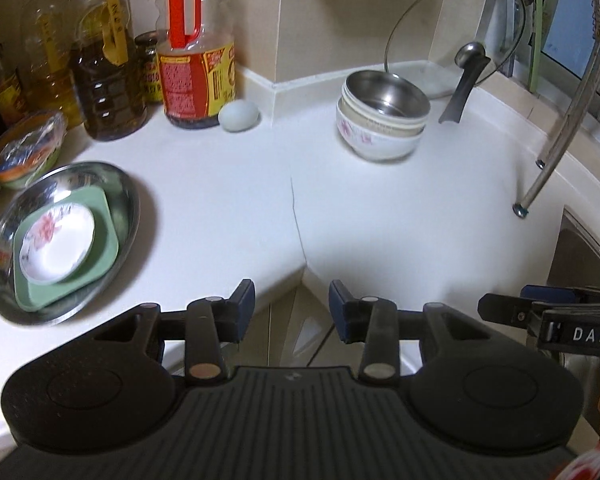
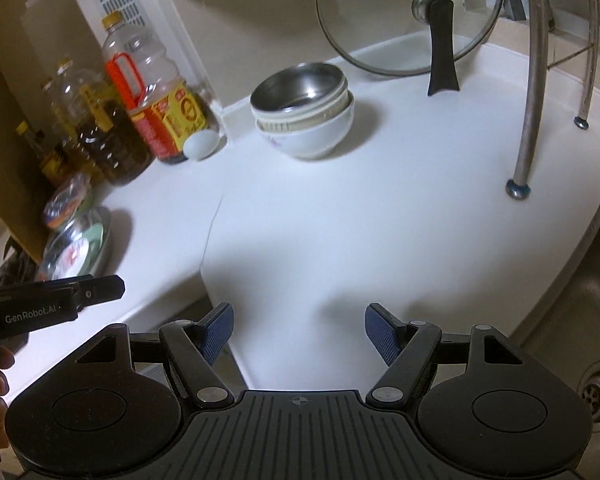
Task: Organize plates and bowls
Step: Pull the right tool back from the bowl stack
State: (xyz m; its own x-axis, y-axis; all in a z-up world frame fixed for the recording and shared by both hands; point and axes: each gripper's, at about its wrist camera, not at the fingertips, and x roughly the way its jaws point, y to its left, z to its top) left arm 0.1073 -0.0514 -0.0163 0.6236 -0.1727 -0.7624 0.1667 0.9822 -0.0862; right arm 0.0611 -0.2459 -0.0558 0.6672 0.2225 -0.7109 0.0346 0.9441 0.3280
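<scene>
A steel bowl (image 1: pixel 388 94) sits nested in a white floral bowl (image 1: pixel 380 140) at the back of the white counter; the stack also shows in the right wrist view (image 2: pixel 304 120). At the left a steel plate (image 1: pixel 112 204) holds a green square plate (image 1: pixel 100 264) with a small white floral dish (image 1: pixel 58 248) on top; the right wrist view shows this stack (image 2: pixel 76 248) too. My left gripper (image 1: pixel 292 308) is open and empty at the counter's front edge. My right gripper (image 2: pixel 299 332) is open and empty, low over the front of the counter.
Oil bottles (image 1: pixel 104 64), a sauce bottle (image 1: pixel 196 68) and an egg (image 1: pixel 238 116) stand at the back left, with a wrapped bowl (image 1: pixel 24 152) beside them. A glass lid (image 1: pixel 460 36) leans on the back wall. A rack's steel legs (image 2: pixel 530 120) and the sink (image 2: pixel 572 320) are at the right.
</scene>
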